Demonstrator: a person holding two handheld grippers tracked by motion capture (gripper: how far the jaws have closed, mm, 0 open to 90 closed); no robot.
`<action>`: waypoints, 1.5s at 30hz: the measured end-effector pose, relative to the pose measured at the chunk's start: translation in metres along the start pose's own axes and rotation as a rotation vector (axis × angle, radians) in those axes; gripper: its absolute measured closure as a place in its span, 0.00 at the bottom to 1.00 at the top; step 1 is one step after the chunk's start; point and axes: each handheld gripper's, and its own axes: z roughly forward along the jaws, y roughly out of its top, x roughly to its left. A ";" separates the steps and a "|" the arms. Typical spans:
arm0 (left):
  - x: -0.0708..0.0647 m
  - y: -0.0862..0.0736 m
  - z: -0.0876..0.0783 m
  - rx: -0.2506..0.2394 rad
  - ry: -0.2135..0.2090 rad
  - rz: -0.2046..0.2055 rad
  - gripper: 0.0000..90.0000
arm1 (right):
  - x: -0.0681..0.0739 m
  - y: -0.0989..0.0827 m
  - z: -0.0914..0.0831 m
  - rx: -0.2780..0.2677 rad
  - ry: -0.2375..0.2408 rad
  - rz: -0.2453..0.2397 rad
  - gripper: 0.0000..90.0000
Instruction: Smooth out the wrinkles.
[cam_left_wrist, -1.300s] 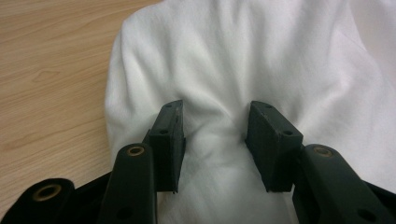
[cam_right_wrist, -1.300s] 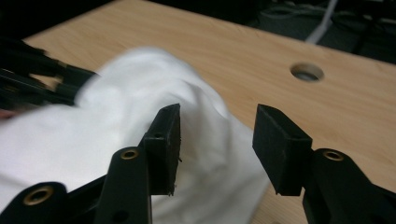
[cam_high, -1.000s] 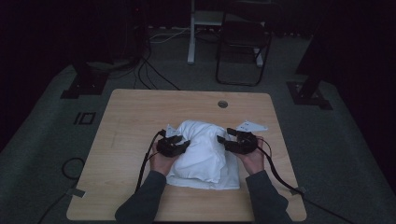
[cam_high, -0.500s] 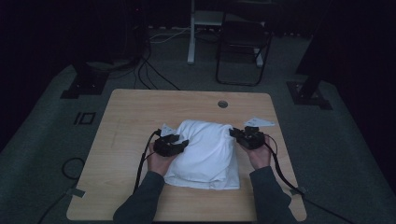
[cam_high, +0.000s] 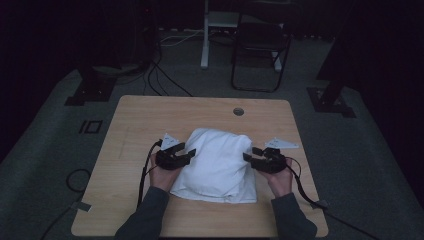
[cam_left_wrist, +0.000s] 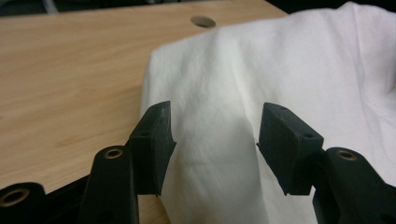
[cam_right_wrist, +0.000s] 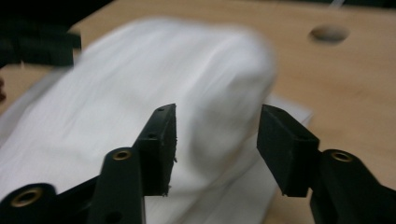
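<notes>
White cloth (cam_high: 217, 165), folded into a bulging pad, lies on the table (cam_high: 150, 120) nearer the front edge than the back, about midway between the left and right edges. Its long axis runs front to back, so its two long sides face the two hands. The left tongs (cam_high: 186, 155) sit at the cloth's left side, toward the back half; the right tongs (cam_high: 248, 156) sit at its right side, about level with them. Each points inward at the cloth, so the pad lies between them, straight ahead of both.

Both pairs have just been opening, and both stand parted and released. In the left gripper view the left tongs (cam_left_wrist: 213, 140) frame the cloth (cam_left_wrist: 280, 70) with a clear gap and nothing pinched. In the right gripper view the right tongs (cam_right_wrist: 216, 144) likewise frame the cloth's rounded bulge (cam_right_wrist: 187, 79), blurred, with no fabric caught.

Neither hand is clearly nearer; any next grasp looks like a short inward reach from either side.
</notes>
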 end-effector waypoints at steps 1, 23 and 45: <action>0.000 0.000 -0.002 -0.006 -0.003 -0.001 0.50 | 0.003 -0.005 0.003 0.018 0.013 0.008 0.49; -0.012 0.003 0.000 -0.013 -0.008 0.045 0.48 | 0.008 -0.013 -0.015 -0.020 -0.190 -0.028 0.56; -0.048 -0.019 0.047 0.089 0.002 0.178 0.46 | 0.016 -0.032 0.080 0.159 -0.138 -0.132 0.49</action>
